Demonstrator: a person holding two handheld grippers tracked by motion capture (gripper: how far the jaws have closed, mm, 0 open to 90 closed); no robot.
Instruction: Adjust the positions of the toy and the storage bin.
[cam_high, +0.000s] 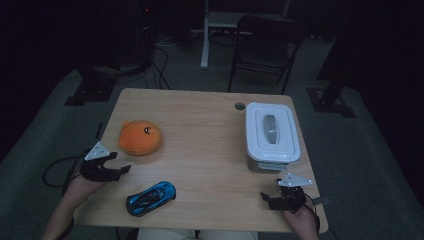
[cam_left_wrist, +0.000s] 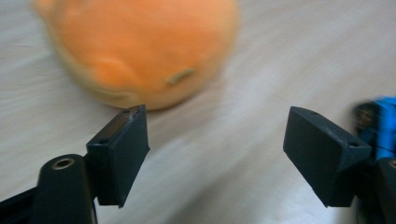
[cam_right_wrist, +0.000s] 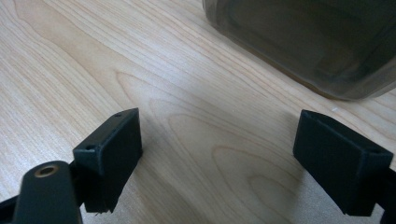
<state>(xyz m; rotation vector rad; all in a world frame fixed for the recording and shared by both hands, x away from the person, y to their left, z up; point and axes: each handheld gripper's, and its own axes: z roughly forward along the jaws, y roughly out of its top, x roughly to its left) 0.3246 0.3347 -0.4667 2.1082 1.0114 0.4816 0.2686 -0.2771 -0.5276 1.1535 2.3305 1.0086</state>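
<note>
An orange round plush toy lies on the left part of the wooden table; in the left gripper view the plush sits just beyond the jaws. A blue toy car rests near the front edge, and its nose peeks in beside the right jaw. My left gripper hovers at the table's left edge, open, nothing between its jaws. My right gripper rests at the front right, open and empty, close to a lidded white box.
The box's translucent grey wall stands just ahead of the right gripper. A round cable hole sits near the table's far edge. A dark folding chair and stand legs stand on the floor behind the table.
</note>
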